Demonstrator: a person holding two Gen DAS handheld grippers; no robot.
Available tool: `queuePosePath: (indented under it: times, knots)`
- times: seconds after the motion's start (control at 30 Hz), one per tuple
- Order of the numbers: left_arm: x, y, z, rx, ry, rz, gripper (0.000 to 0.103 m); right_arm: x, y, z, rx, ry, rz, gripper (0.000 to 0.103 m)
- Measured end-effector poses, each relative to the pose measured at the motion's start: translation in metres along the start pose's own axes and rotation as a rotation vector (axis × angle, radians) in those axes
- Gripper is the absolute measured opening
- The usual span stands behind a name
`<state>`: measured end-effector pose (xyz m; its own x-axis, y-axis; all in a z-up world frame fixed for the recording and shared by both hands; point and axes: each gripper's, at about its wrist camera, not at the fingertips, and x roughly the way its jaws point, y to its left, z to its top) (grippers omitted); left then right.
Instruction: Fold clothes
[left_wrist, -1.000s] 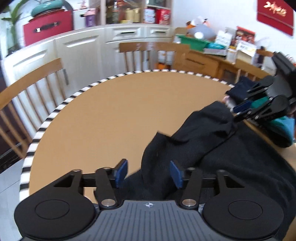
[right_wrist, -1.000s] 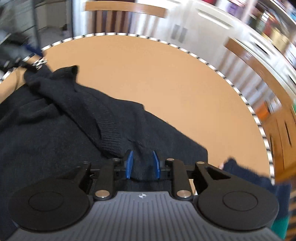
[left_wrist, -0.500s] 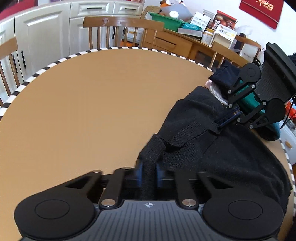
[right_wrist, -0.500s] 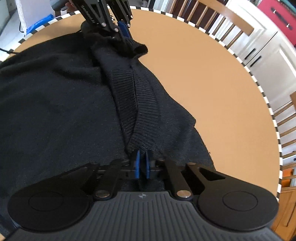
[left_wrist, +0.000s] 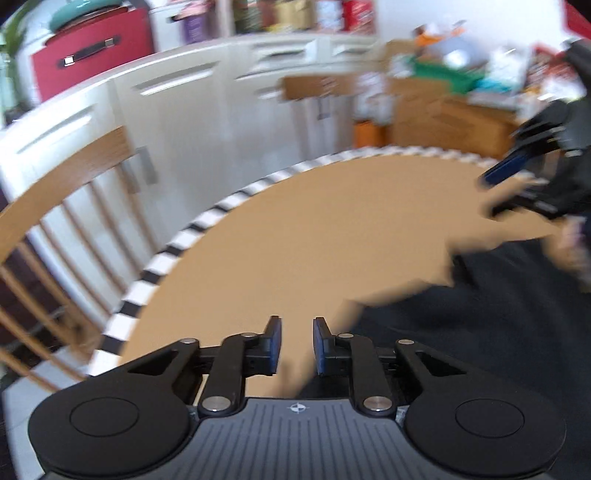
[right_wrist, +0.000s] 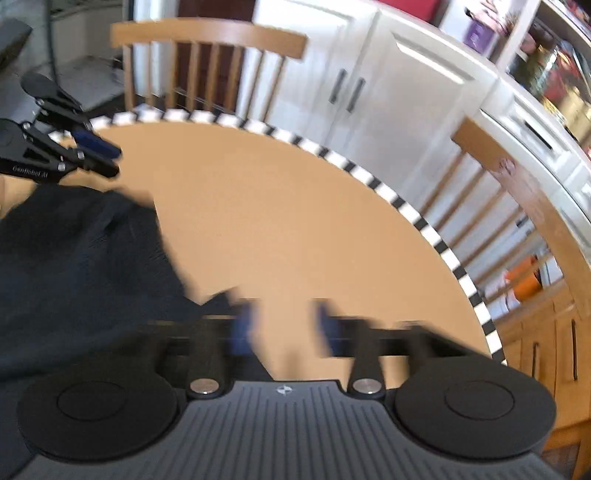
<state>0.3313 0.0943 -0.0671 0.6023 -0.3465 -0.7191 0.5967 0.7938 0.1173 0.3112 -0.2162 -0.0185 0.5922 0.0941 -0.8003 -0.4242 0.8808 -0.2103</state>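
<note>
Beside the table's striped rim (left_wrist: 192, 225), your left gripper (left_wrist: 296, 345) and right gripper (right_wrist: 284, 325) gape empty; the black sweater (right_wrist: 74, 266), seemingly soft knit, wants pinching at an edge.

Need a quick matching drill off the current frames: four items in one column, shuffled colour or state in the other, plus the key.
Items:
1. left tool
2. garment
3. table edge
4. storage box on the counter

Descriptions:
A. black-and-white striped
B. red with a dark handle
C. open, nothing between its pads
D. dark knit, lying on the tabletop

Pairs: 1-C, 2-D, 3-A, 4-B
</note>
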Motion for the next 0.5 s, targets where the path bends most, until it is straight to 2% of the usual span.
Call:
queuePosePath:
  times: [0.07, 0.13, 0.17, 0.23, 0.3, 0.37, 0.4, 0.43, 0.47, 0.5]
  knots:
    - [-0.002, 0.012, -0.005, -0.09, -0.005, 0.023, 0.023, 0.003, -0.011, -0.01, 0.042, 0.021, 0.011, 0.049]
    - [-0.014, 0.024, -0.014, -0.179, -0.015, -0.004, 0.032, 0.002, -0.024, -0.024, 0.09, 0.046, 0.041, 0.048]
    - [-0.017, 0.026, -0.021, -0.188, 0.002, -0.023, 0.04, 0.002, -0.029, -0.031, 0.101, 0.063, 0.047, 0.048]
    - [-0.021, 0.027, -0.036, -0.185, 0.046, -0.052, 0.042, 0.006, -0.037, -0.048, 0.099, 0.116, 0.047, 0.047]
    - [-0.022, 0.024, -0.041, -0.173, 0.056, -0.039, 0.045, 0.015, -0.044, -0.061, 0.141, 0.166, 0.068, 0.047]
    - [-0.022, 0.019, -0.044, -0.158, 0.058, -0.014, 0.049, 0.019, -0.048, -0.07, 0.215, 0.174, 0.112, 0.044]
    - [-0.022, 0.017, -0.045, -0.151, 0.058, -0.002, 0.052, 0.019, -0.048, -0.073, 0.246, 0.166, 0.133, 0.037]
    - [-0.022, 0.015, -0.047, -0.144, 0.059, 0.011, 0.052, 0.018, -0.047, -0.074, 0.275, 0.163, 0.163, 0.016]
    - [-0.022, 0.013, -0.048, -0.136, 0.06, 0.023, 0.05, 0.017, -0.044, -0.074, 0.296, 0.164, 0.187, 0.007]
    - [-0.022, 0.011, -0.049, -0.129, 0.06, 0.035, 0.039, 0.015, -0.039, -0.074, 0.299, 0.163, 0.192, 0.005]
